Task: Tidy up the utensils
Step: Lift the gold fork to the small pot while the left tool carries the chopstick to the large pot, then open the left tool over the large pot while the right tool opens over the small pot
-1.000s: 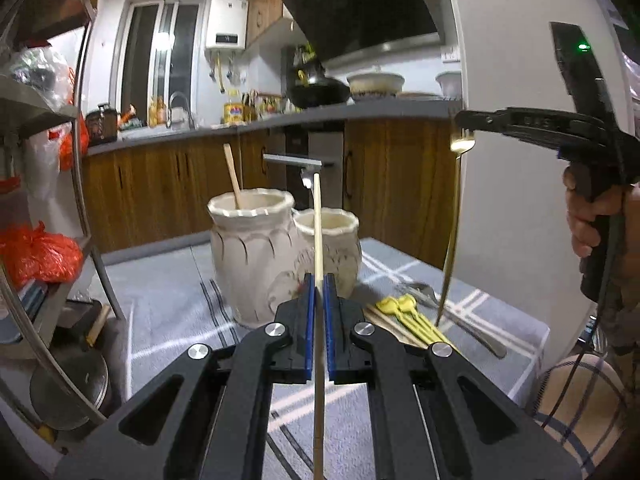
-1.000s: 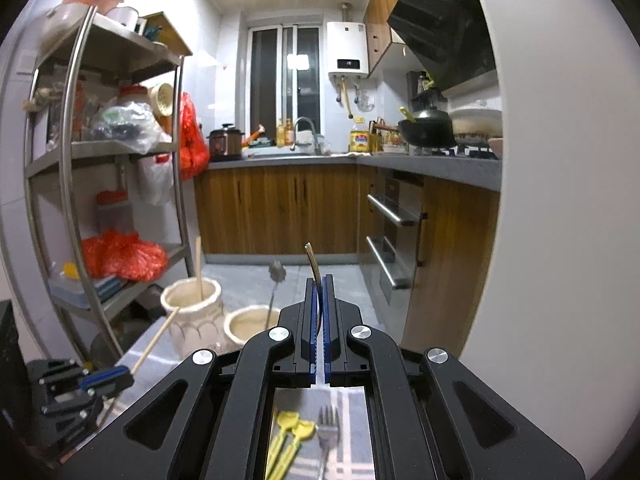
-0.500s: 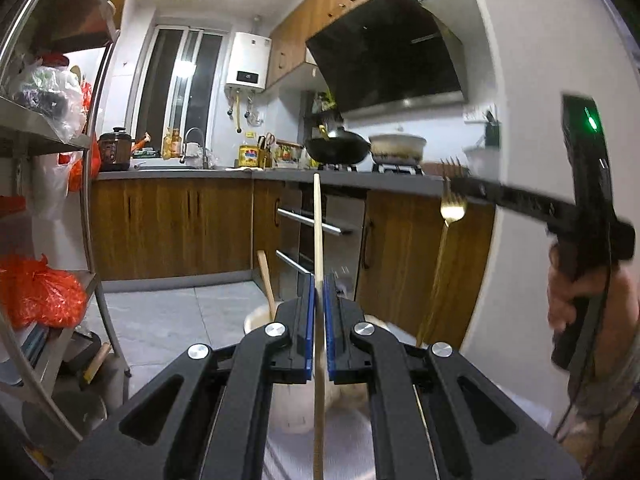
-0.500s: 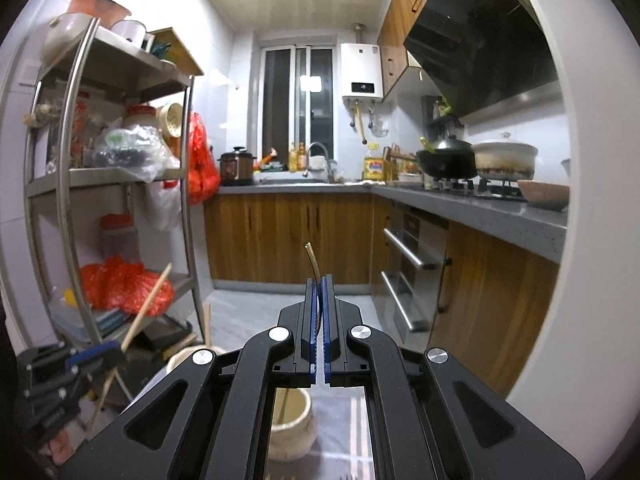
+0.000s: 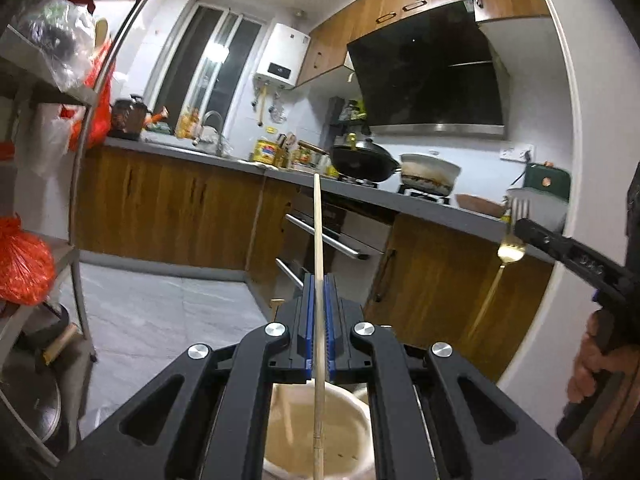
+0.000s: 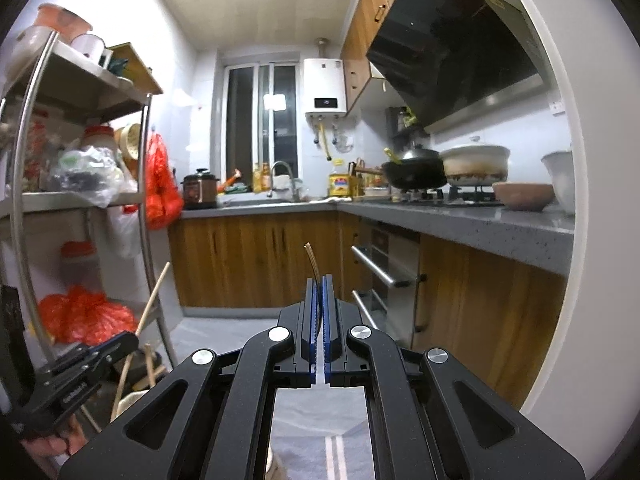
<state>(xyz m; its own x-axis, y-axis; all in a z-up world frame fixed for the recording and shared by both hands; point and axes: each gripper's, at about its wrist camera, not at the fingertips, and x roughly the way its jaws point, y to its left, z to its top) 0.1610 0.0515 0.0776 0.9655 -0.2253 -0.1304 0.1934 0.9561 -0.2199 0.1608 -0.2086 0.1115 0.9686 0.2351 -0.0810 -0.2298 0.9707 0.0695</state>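
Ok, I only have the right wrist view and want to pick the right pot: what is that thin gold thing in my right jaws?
Observer: The left wrist view shows a gold fork in the right gripper, tines up, handle hanging down.
Operator: And the left side?
Observer: The left gripper is shut on a wooden chopstick, held upright.
Operator: Where is the jar?
Observer: A cream jar sits directly below the left jaws, and the chopstick's lower end crosses its mouth.
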